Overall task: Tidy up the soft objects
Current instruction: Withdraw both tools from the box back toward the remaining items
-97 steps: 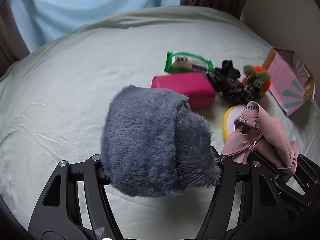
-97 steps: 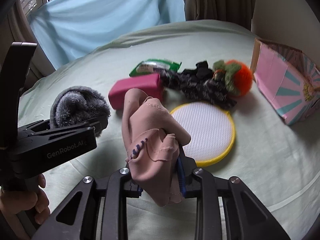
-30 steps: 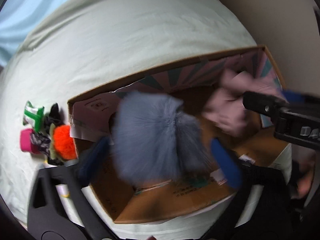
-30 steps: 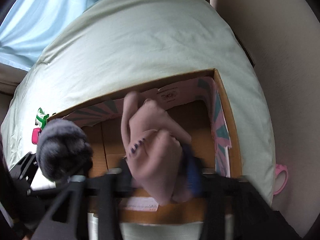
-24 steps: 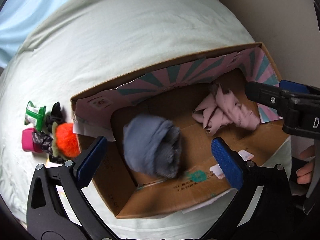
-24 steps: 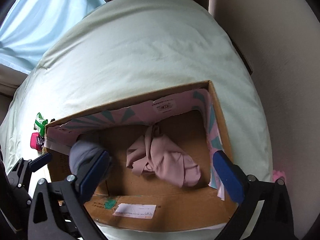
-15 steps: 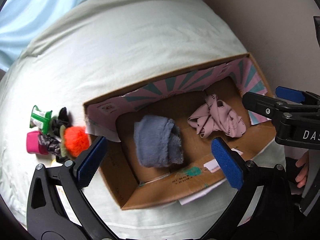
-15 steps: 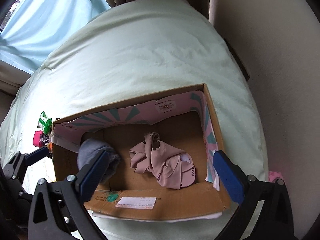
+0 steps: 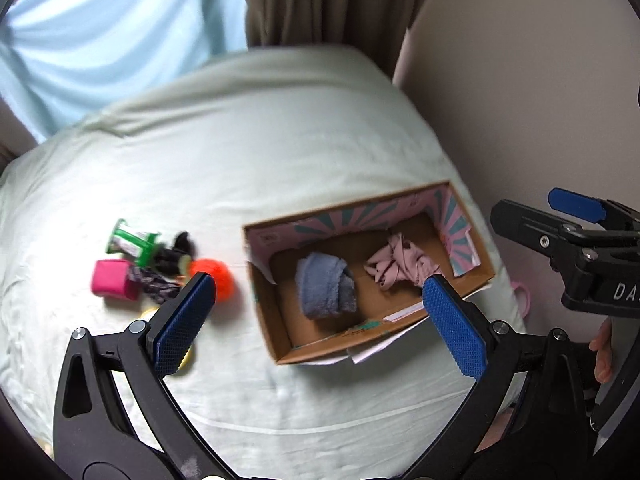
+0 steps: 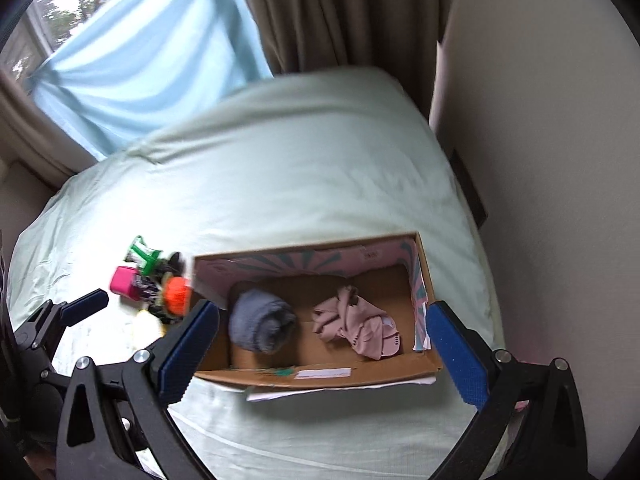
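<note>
A cardboard box (image 9: 280, 336) (image 10: 420, 256) with a pink and teal lining lies on the bed near the wall. Inside it lie a grey fluffy item (image 9: 326, 290) (image 10: 260, 326) on the left and a crumpled pink cloth (image 9: 400, 266) (image 10: 356, 326) on the right. My left gripper (image 9: 320, 320) is open and empty, high above the box. My right gripper (image 10: 324, 344) is open and empty too, also above the box. The right gripper's body shows at the right edge of the left wrist view (image 9: 576, 236).
A pile lies left of the box: a pink block (image 9: 110, 286) (image 10: 124, 282), a green packet (image 9: 132, 242) (image 10: 144, 258), dark fabric (image 9: 172, 256), an orange fluffy ball (image 9: 216, 276) (image 10: 176, 292) and a yellow-rimmed disc (image 10: 150, 326). A beige wall (image 10: 540, 160) is on the right, curtains (image 10: 320, 12) behind.
Both grippers opened and dropped the grey fluffy item and the pink cloth into the box. Then both rose and drew back, so the box looks smaller.
</note>
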A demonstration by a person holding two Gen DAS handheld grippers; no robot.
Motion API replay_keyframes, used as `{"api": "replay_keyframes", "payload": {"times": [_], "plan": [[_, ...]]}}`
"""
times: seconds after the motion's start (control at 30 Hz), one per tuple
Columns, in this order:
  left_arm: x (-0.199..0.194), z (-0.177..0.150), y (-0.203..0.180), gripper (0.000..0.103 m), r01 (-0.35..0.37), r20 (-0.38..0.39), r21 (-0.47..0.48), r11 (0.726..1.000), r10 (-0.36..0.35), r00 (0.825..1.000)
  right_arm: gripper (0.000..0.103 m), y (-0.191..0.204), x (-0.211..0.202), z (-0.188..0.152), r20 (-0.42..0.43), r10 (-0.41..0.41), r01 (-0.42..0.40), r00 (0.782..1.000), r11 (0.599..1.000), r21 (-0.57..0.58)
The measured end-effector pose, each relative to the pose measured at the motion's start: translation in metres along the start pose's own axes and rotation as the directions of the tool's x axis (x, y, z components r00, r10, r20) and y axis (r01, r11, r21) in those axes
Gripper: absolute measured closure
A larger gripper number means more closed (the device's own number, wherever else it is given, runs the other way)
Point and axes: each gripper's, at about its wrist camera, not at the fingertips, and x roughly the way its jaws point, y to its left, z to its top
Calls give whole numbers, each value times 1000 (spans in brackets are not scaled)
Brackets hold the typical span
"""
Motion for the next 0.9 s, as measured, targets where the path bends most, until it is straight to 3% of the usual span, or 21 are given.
{"api": "replay_keyframes", "payload": {"times": [0.27, 0.53, 0.73, 0.9], "plan": [[-96, -24, 50, 0, -31, 155, -61, 998, 41, 987, 0, 63, -84, -20, 136, 29, -21, 990, 998, -56], [-180, -69, 123, 0, -93, 278, -89, 992, 115, 954, 0, 130, -138, -53, 264, 64, -43, 962, 995, -85], [-212, -95, 181, 0, -115, 309, -93, 989, 139, 941, 0, 178, -154, -78, 329, 35, -7, 944, 996, -85], [-217, -105, 226, 0, -110, 306, -80, 991, 129, 943, 0, 212, -151, -86, 338, 25, -6, 941, 998, -59]]}}
